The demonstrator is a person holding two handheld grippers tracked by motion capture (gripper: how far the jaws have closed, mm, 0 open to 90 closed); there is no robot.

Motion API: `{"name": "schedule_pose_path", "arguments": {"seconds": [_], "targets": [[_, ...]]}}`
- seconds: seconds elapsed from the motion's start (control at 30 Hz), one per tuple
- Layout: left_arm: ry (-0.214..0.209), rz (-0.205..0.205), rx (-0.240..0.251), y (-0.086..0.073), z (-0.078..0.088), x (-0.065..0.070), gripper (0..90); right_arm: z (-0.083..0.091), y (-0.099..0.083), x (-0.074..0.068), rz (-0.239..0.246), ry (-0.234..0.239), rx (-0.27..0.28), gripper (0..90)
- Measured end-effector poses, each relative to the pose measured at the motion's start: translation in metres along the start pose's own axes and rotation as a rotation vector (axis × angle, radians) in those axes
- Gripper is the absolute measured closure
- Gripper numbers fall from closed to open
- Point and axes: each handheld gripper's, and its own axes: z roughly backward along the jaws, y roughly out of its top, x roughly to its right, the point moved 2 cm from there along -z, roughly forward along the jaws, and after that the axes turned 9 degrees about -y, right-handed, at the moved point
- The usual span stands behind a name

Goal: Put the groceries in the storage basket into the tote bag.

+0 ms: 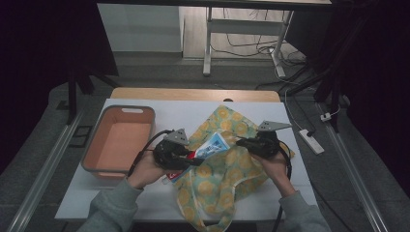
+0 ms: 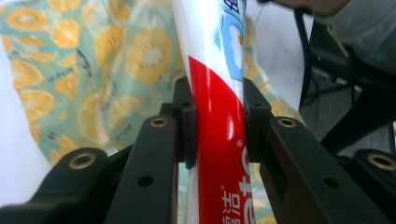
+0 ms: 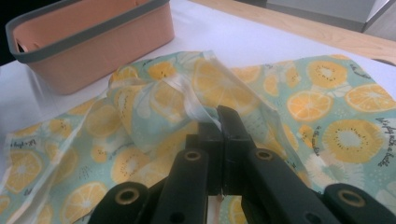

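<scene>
A pale green cloth bag (image 1: 227, 169) printed with orange slices lies on the white table top. My left gripper (image 1: 193, 161) is shut on a red, white and blue toothpaste tube (image 2: 217, 126), whose far end (image 1: 212, 145) sits at the bag's mouth. The tube runs up between the black jaws in the left gripper view. My right gripper (image 1: 239, 141) is shut on the bag's upper edge (image 3: 205, 109) and holds that fold of cloth lifted off the table.
A salmon-coloured bin (image 1: 118, 142) with a grey rim stands at the table's left, also in the right gripper view (image 3: 93, 39). A white power strip (image 1: 312, 141) lies on the floor to the right. Desk legs and cables stand beyond the table.
</scene>
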Motion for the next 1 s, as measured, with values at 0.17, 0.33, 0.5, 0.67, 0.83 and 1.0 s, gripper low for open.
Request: {"name": "schedule_pose_path", "arguments": {"seconds": [0.17, 0.33, 0.5, 0.67, 0.83, 1.0], "targets": [[0.015, 0.0, -0.074, -0.009, -0.012, 0.003, 73.2, 0.006, 0.004, 0.0, -0.008, 0.007, 0.028, 89.0], [0.026, 0.016, -0.134, -0.015, -0.026, 0.0, 73.2, 0.01, 0.007, -0.001, -0.013, 0.013, 0.046, 89.0], [0.019, 0.034, -0.166, -0.019, -0.034, -0.004, 73.1, 0.01, 0.008, -0.002, -0.01, 0.02, 0.051, 88.9], [0.031, 0.049, -0.183, -0.024, -0.034, -0.008, 73.1, 0.011, 0.008, -0.001, -0.014, 0.018, 0.052, 88.9], [0.031, 0.054, -0.216, -0.026, -0.04, -0.007, 73.1, 0.012, 0.008, -0.001, -0.016, 0.014, 0.058, 89.0], [0.055, 0.061, -0.253, -0.022, -0.051, -0.005, 73.1, 0.015, 0.011, -0.003, -0.032, 0.028, 0.08, 89.0]]}}
